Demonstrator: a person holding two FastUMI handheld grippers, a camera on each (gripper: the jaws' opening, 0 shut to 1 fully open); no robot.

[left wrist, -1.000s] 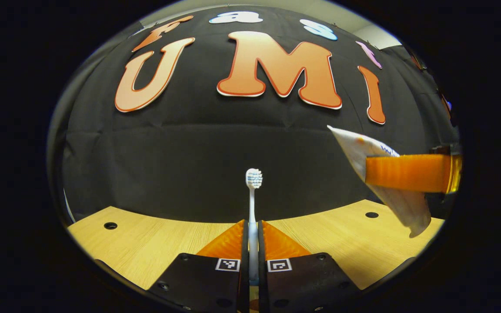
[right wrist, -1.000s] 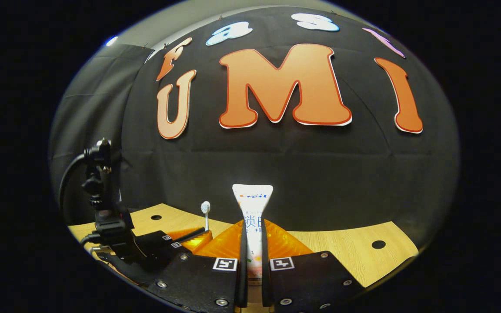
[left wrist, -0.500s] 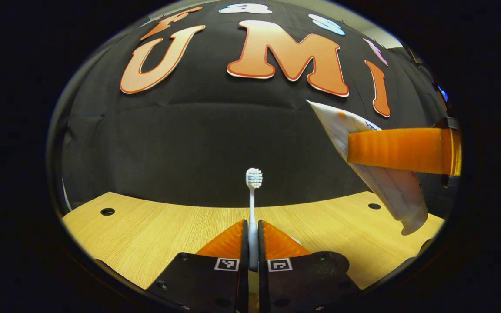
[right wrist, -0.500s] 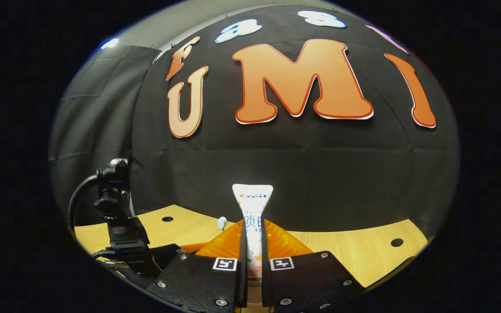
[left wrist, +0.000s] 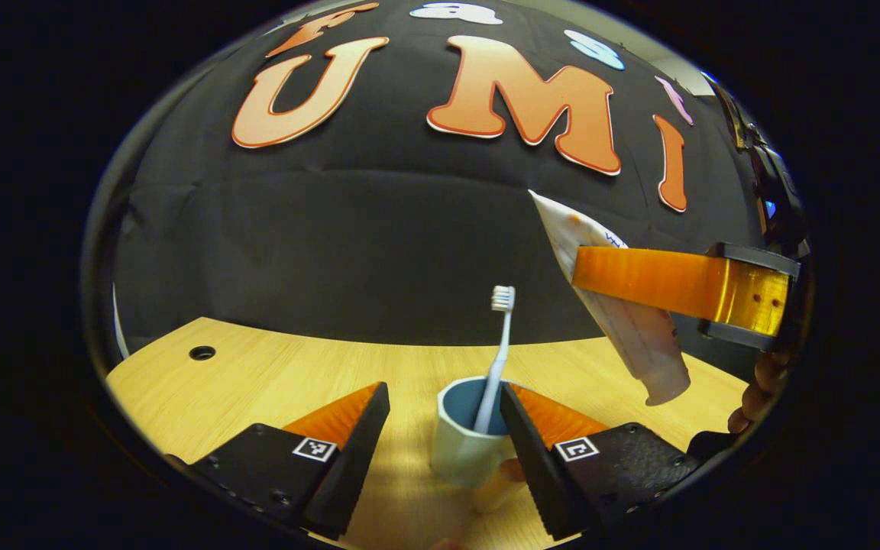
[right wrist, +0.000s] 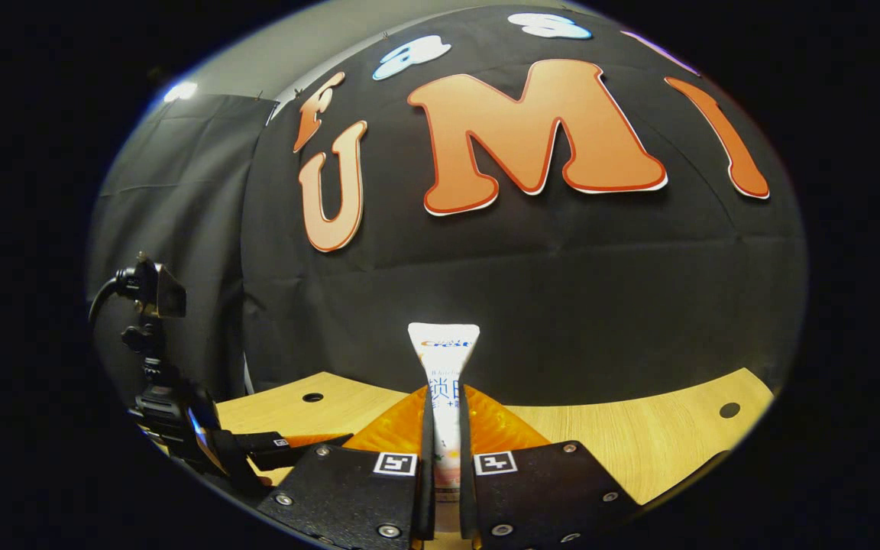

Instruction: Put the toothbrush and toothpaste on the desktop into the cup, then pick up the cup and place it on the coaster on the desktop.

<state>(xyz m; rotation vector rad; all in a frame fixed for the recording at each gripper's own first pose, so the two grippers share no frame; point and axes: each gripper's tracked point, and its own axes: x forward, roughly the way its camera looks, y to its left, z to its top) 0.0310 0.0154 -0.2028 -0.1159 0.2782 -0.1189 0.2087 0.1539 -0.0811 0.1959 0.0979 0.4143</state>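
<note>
My left gripper (left wrist: 441,391) is open, its fingers on either side of a pale cup (left wrist: 464,447) with a blue inside, apart from it. The white toothbrush (left wrist: 495,351) stands in the cup, head up, leaning right. In the left gripper view my right gripper (left wrist: 585,267) hangs above and to the right of the cup, holding the white toothpaste tube (left wrist: 627,321) tilted with its cap end down. In the right gripper view my right gripper (right wrist: 445,393) is shut on the toothpaste tube (right wrist: 444,351), which points up and away. My left gripper (right wrist: 257,451) sits low at the left there.
The wooden table (left wrist: 272,374) has small round holes (left wrist: 202,353) and runs back to the black cloth wall. A hand (left wrist: 757,389) shows at the right edge behind my right gripper. The table (right wrist: 638,435) stretches bare to the right of the tube.
My left gripper has opened and let go of the toothbrush, which now stands in the cup. The cup has come into view between its fingers. The right gripper still holds the tube, closer to the cup.
</note>
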